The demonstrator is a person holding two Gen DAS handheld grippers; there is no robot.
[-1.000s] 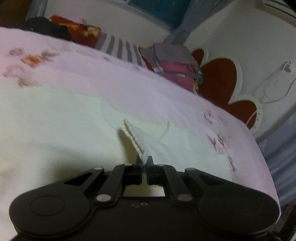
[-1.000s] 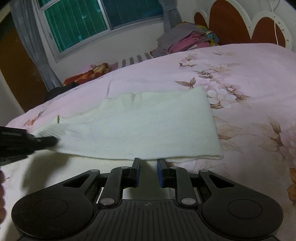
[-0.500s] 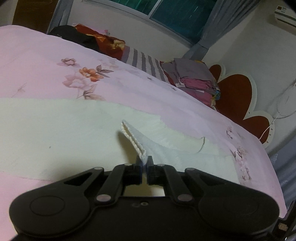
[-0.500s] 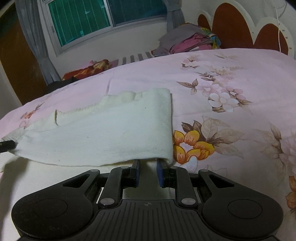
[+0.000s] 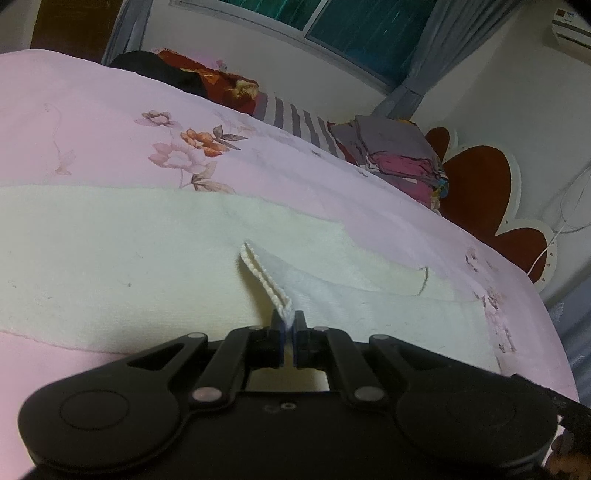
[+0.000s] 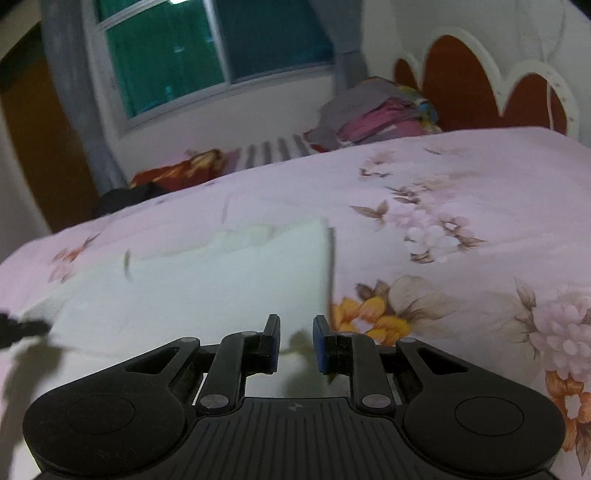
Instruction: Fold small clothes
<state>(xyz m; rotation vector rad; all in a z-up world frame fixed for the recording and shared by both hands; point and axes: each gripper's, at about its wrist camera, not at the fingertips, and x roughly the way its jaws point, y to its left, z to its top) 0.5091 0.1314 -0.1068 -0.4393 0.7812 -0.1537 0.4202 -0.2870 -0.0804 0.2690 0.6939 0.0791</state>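
The left gripper (image 5: 290, 320) was pinched tight on a ribbed edge of the cream garment (image 5: 110, 258), lifting it into a peak. The right gripper (image 6: 295, 334) showed a clear gap, jaws closing, cloth between them. The garment lay folded on the pink floral bedspread (image 6: 461, 192). Beyond sat a clothes pile (image 5: 402, 155).

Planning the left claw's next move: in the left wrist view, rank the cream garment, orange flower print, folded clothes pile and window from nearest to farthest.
1. Cream garment, pinched in the left claw.
2. Orange flower print, upper left on the sheet.
3. Folded clothes pile, at the bed's far edge, right.
4. Window, back wall.
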